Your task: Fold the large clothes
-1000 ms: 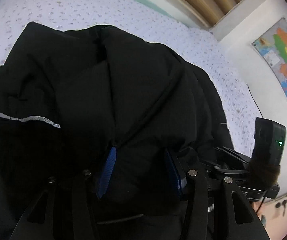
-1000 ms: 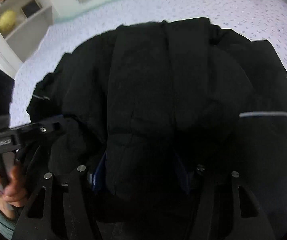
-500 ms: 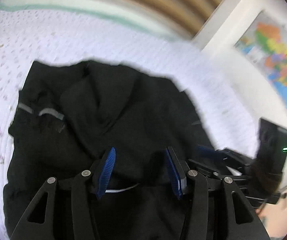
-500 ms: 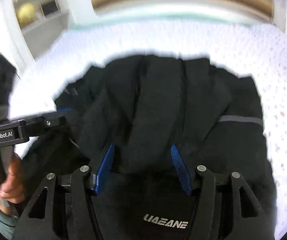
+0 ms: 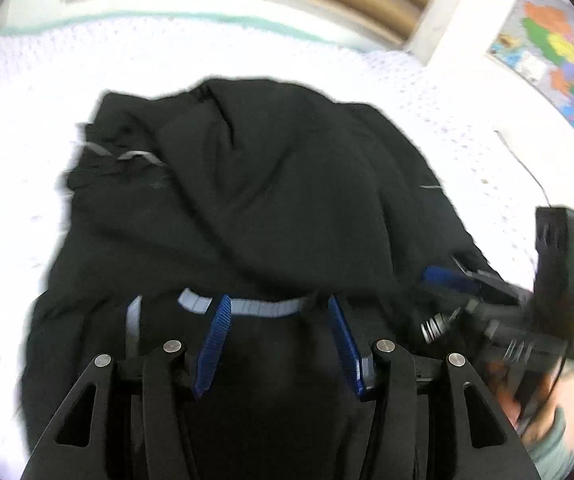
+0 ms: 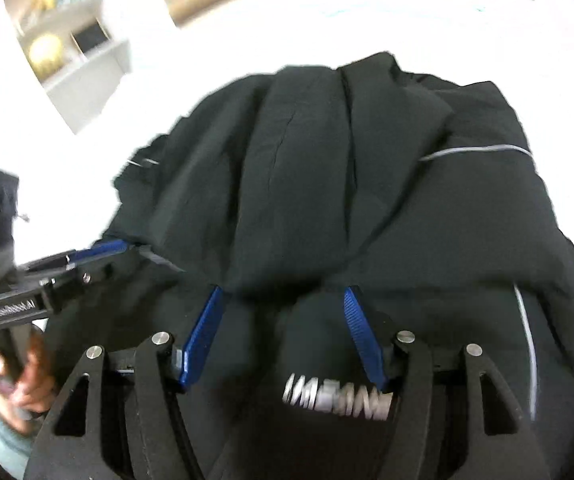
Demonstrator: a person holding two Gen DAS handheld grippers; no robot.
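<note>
A large black jacket [image 5: 279,200] lies heaped on a white patterned bedspread [image 5: 27,92], bunched into thick rolls rather than flat, with a thin grey reflective stripe [image 6: 475,151] across its right side and a pale grey band [image 5: 247,306] along the near fold. The left gripper [image 5: 277,312] hangs over the near edge with its blue pads spread apart and nothing pinched between them; the right gripper [image 6: 283,300] is likewise spread wide over the near right part of the garment, only loose cloth lying below the gap. Judging by the rounded folds and deep creases, the fabric is soft, padded and fairly bulky, so it will sag and drag when lifted, and its smooth shell looks likely to slip out of a shallow pinch. A firm hold probably wants a doubled edge or seam: the hem by the pale band for the left tool, and the matching near edge for the right, each taken deep between the pads. White lettering [image 6: 335,396] shows on the near cloth, blurred and unreadable.
</note>
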